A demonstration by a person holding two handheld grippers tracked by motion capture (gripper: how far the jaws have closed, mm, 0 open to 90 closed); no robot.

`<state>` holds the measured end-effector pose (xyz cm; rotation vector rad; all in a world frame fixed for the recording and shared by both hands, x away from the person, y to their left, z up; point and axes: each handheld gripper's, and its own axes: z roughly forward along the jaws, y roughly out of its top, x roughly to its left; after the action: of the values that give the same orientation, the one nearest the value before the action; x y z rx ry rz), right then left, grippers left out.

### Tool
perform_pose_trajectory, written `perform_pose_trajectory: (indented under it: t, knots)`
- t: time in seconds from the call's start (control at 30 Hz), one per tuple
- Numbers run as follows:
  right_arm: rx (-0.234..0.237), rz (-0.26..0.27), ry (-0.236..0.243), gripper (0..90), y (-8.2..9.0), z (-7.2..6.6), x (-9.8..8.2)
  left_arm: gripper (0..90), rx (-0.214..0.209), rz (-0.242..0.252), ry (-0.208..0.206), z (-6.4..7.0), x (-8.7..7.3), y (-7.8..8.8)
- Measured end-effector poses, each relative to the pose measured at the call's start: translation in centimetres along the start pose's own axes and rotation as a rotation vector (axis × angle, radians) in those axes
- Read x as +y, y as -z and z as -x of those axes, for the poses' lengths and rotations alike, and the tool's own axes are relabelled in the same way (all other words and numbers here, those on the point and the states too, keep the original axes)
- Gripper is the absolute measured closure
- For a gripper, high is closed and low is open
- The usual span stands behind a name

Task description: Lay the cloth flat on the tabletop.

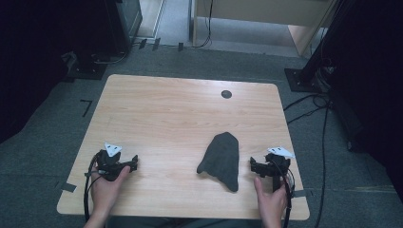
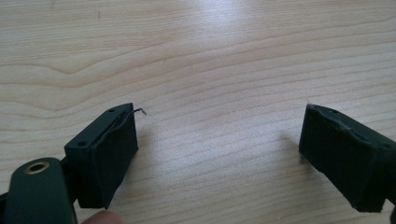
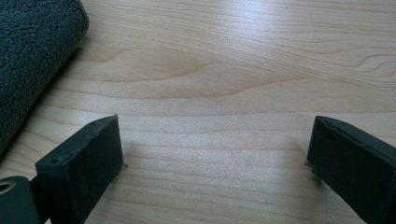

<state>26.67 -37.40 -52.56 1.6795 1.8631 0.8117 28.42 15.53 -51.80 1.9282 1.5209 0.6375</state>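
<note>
The dark cloth (image 1: 221, 159) lies crumpled on the table (image 1: 157, 114), its long axis running away from the person. The right gripper (image 1: 258, 166) sits just beside it, jaws apart and empty; the left gripper (image 1: 129, 164) waits well off, jaws also wide.

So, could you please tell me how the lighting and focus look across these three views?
High view: dim, surroundings nearly black, wooden table and dark cloth soft. Left gripper view: pale glare on the wood up top, near claw blurred. Right gripper view: similar sheen, fleecy cloth texture sharp.
</note>
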Motion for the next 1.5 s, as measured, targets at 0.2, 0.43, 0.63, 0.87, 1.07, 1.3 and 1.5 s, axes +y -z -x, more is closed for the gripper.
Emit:
perform_pose_trajectory:
  t: [0.2, 0.43, 0.63, 0.87, 1.07, 1.3, 1.5]
  knots:
    - [0.081, -0.01, 0.076, 0.0, -0.3, 0.4, 0.3, 11.4, 0.002, 0.0, 0.002, 0.0, 0.0, 0.0]
    - [0.085, -0.008, 0.078, 1.1, -0.3, 0.3, 0.2, 11.6, -0.001, 0.001, -0.002, 0.1, -0.1, 0.1]
    - [-0.03, 0.047, -0.03, 24.2, -0.3, 1.1, 0.6, 12.1, 0.042, 0.004, 0.044, 0.1, 0.3, -0.3]
    - [-0.026, 0.012, -0.032, 22.8, -0.1, 0.3, 0.8, 12.2, 0.025, 0.0, 0.023, 0.6, 0.3, -0.3]
    - [0.004, 0.061, -0.047, 25.8, 1.7, -0.5, 1.3, 12.1, 0.026, 0.001, 0.021, 0.9, 0.2, -0.2]
    - [0.084, 0.117, 0.041, 24.8, 4.3, -4.0, 2.6, 12.1, 0.033, 0.008, 0.01, 1.2, 0.2, -0.2]
    - [0.175, 0.153, 0.093, 24.3, 5.6, -7.6, 3.3, 13.4, 0.001, 0.004, -0.03, 2.1, 0.5, 0.2]
